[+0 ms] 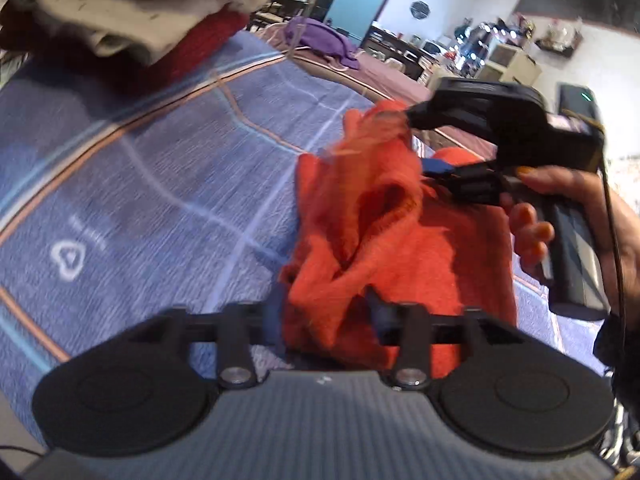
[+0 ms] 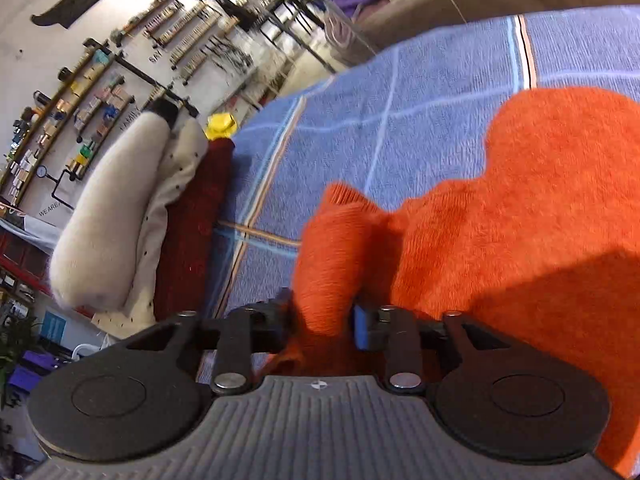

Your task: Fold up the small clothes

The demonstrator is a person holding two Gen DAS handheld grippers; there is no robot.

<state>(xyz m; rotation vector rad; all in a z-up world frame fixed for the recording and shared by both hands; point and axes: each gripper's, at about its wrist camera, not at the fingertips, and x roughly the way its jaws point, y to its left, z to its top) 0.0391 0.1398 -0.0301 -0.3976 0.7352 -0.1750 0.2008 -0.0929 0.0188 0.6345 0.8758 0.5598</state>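
An orange knitted garment [image 1: 360, 216] lies bunched on a blue checked blanket [image 1: 160, 184]. My left gripper [image 1: 326, 312] is shut on its near edge, with cloth bunched between the blue pads. My right gripper [image 1: 430, 168] shows from the right in the left wrist view, shut on a raised fold at the garment's far side. In the right wrist view the right gripper [image 2: 322, 320] pinches an orange fold [image 2: 336, 248], and the rest of the garment [image 2: 520, 208] spreads to the right on the blanket [image 2: 400, 100].
A stack of folded clothes, cream over dark red [image 1: 132, 20], sits at the blanket's far left; it also shows in the right wrist view [image 2: 132, 216]. A purple cloth [image 1: 320, 38] lies beyond the blanket. Shelves and furniture fill the background.
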